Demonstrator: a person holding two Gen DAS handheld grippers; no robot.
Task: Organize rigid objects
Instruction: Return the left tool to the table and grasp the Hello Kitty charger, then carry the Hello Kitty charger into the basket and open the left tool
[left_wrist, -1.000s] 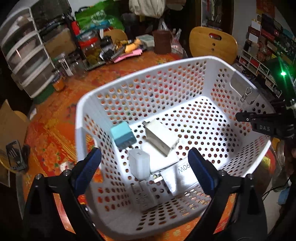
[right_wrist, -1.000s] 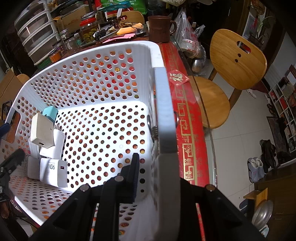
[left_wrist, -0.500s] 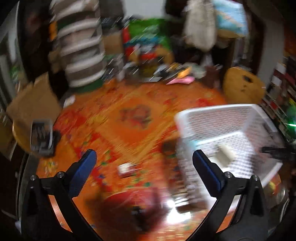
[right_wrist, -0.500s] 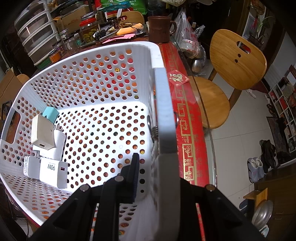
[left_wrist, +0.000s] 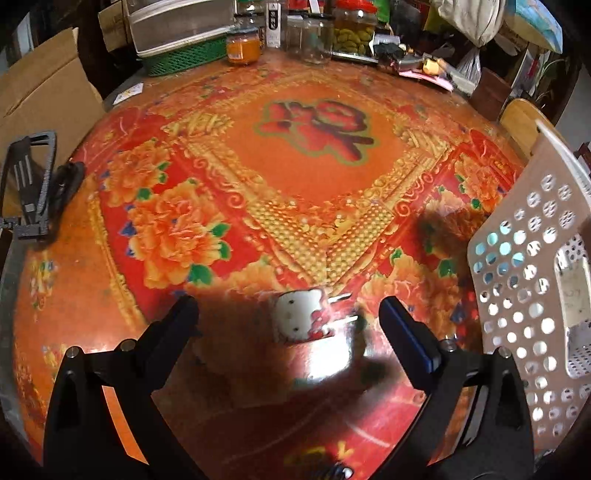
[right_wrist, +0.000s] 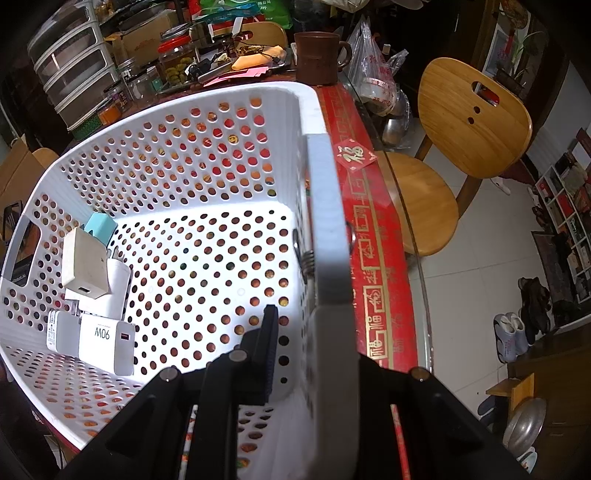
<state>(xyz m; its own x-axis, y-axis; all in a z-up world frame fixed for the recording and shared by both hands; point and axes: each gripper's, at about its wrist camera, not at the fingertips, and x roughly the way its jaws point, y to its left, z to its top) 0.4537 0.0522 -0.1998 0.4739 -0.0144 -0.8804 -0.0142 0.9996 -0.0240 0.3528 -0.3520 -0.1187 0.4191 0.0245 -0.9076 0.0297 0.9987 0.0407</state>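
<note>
1. Jars (left_wrist: 347, 33), a green tray (left_wrist: 184, 59) and a cardboard box (left_wrist: 40, 96) crowd the far edge of the red floral table (left_wrist: 295, 155); a wooden chair (right_wrist: 469, 122) stands beside it.
2. A second ago the left gripper (left_wrist: 288, 317) hung over the basket (right_wrist: 325, 229); now it has swung out over the table, basket at its right.
3. Its jaws are spread wide, and a small white cat-face charger (left_wrist: 299, 319) lies on the table right between the fingertips, untouched.
4. The right gripper (right_wrist: 295, 343) pinches the basket's wall, unchanged.
5. Inside, white chargers (right_wrist: 105, 338) and a teal one (right_wrist: 99, 227) huddle in the far-left corner.
</note>
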